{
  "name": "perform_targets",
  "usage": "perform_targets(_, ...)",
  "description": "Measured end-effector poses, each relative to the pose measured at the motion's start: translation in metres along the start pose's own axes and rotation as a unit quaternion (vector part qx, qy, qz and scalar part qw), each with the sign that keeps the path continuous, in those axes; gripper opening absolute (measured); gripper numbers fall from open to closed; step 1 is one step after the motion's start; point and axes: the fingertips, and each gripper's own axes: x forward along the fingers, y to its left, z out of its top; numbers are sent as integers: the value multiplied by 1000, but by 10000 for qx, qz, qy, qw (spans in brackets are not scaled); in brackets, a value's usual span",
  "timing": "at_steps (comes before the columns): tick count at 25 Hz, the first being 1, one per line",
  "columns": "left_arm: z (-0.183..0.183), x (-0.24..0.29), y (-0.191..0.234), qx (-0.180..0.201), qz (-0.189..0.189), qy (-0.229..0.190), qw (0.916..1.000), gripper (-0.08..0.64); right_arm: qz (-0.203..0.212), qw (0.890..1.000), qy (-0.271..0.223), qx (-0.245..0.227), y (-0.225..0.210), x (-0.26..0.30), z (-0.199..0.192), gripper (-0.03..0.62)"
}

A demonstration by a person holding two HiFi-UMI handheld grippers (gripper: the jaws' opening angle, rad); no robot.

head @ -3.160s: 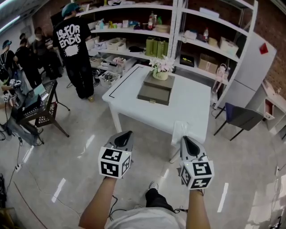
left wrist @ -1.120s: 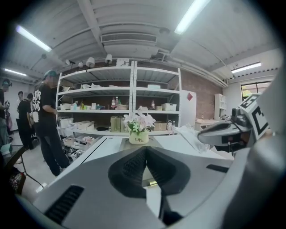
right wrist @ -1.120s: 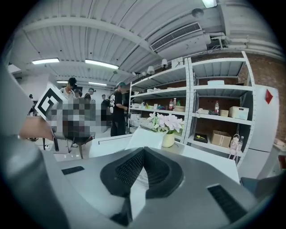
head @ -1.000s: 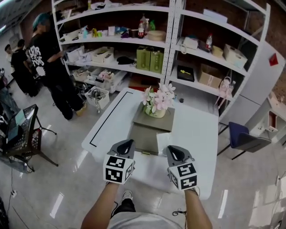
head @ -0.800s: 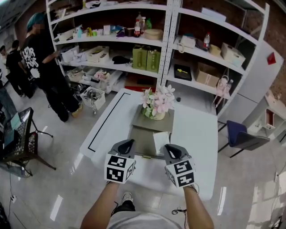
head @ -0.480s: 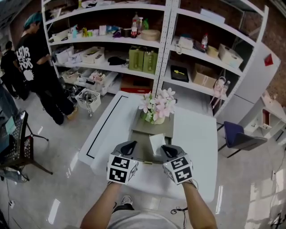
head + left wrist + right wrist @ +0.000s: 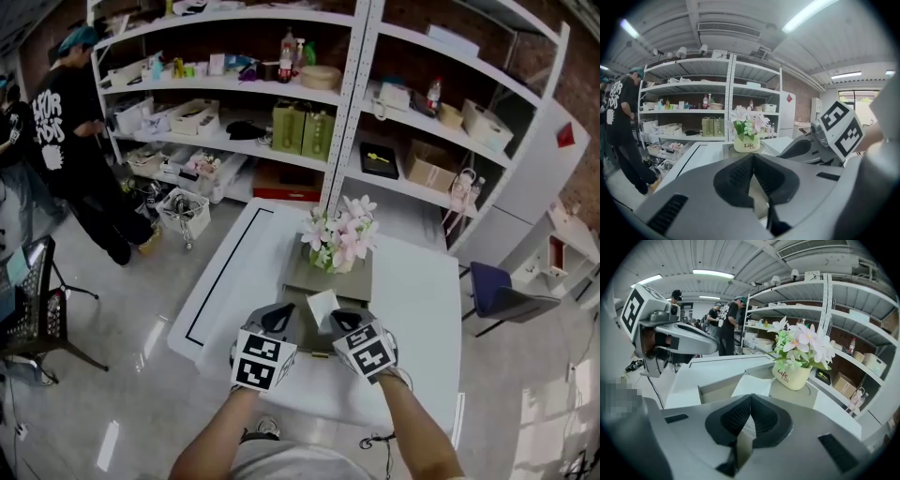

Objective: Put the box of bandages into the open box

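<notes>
Left gripper (image 7: 752, 159) and right gripper (image 7: 750, 399) clenched, empty; box of bandages (image 7: 753, 384) at open box (image 7: 715, 392), untouched; transfer apparently pending

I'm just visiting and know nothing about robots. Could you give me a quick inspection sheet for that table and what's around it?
Surface: white table, carrying the items below.
Job's things: grey open box; white box, likely the bandages, lying tilted at its far edge, not held.
Clutter: flower pot standing on the grey panel behind the open box.
Grippers: left gripper and right gripper both shut and empty, hovering at the table's near side.
Cables: nothing seen on the table.
Surroundings: stocked shelves behind; person in a black shirt at the left; blue chair at the right.
</notes>
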Motion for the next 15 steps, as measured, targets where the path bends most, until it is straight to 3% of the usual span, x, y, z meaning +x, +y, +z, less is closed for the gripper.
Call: perform_targets(15,0,-1,40,43,-55,-19,10000,5,455,9941,986,3,17,59,-27,6)
